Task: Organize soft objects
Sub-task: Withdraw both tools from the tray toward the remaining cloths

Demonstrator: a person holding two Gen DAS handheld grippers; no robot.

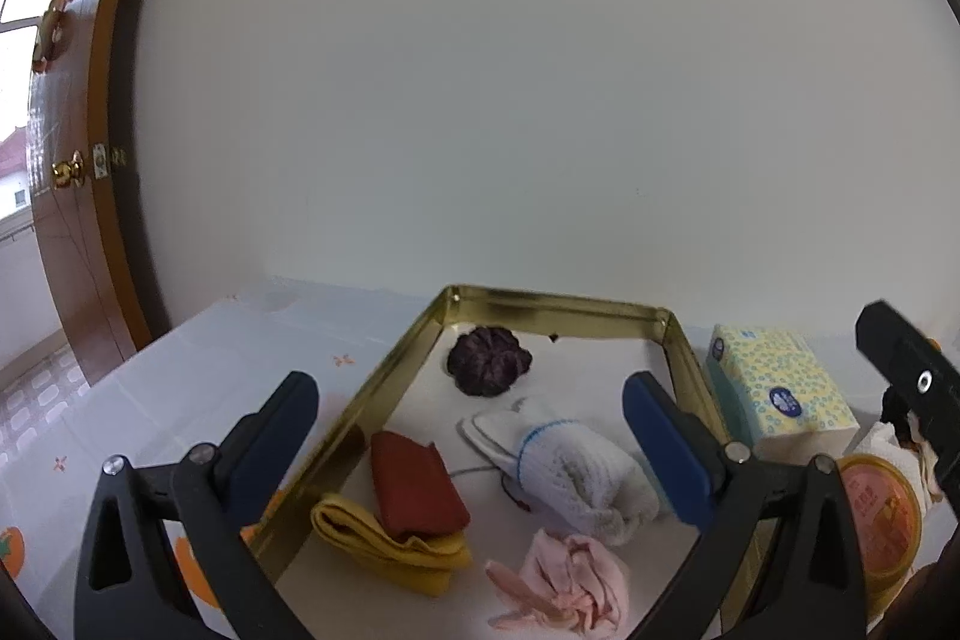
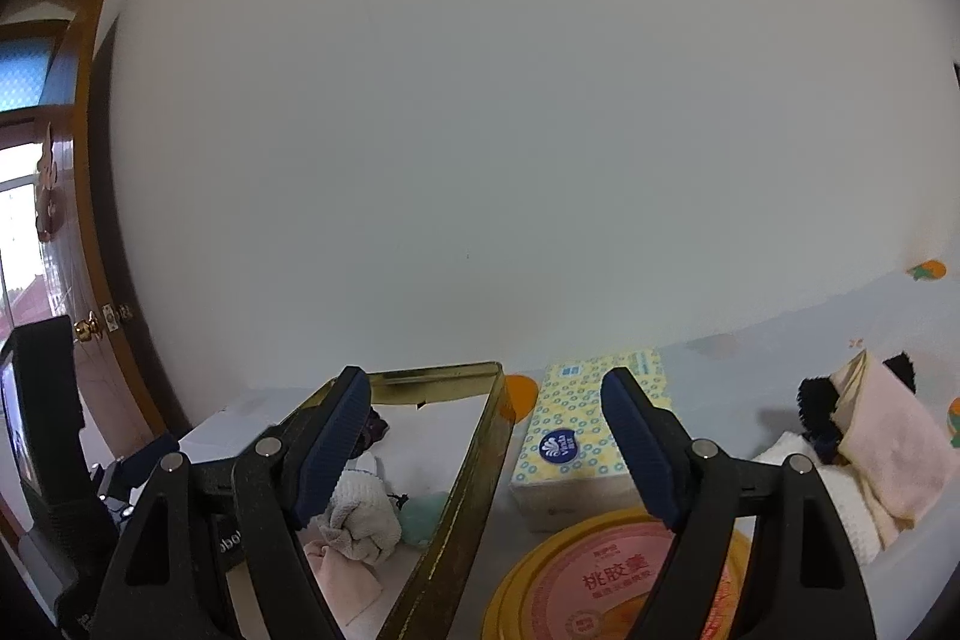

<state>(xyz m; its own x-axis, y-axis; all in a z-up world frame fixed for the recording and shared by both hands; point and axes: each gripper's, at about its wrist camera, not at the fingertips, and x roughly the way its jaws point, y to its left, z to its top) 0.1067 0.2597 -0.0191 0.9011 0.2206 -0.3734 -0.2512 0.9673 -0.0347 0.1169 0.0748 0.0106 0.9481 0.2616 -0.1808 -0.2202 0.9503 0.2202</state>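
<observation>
Both sets of jaws stand wide apart and hold nothing — the left gripper [image 1: 471, 436] hangs over the gold tray [image 1: 384, 388], the right gripper [image 2: 483, 439] beside it. In the tray lie a white sock [image 1: 576, 472], red cloth [image 1: 414, 487], yellow cloth [image 1: 384, 544], pink cloth [image 1: 570, 586] and a purple scrunchie [image 1: 489, 361]. The tissue pack [image 1: 780, 388] sits on the bench [image 1: 180, 388], just right of the tray.

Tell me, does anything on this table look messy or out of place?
Mostly tidy: several soft things already lie in the gold tray. A loose heap of cloths still sits outside it, right of the tissue pack, and the pink cloth in the tray is crumpled, not folded.
</observation>
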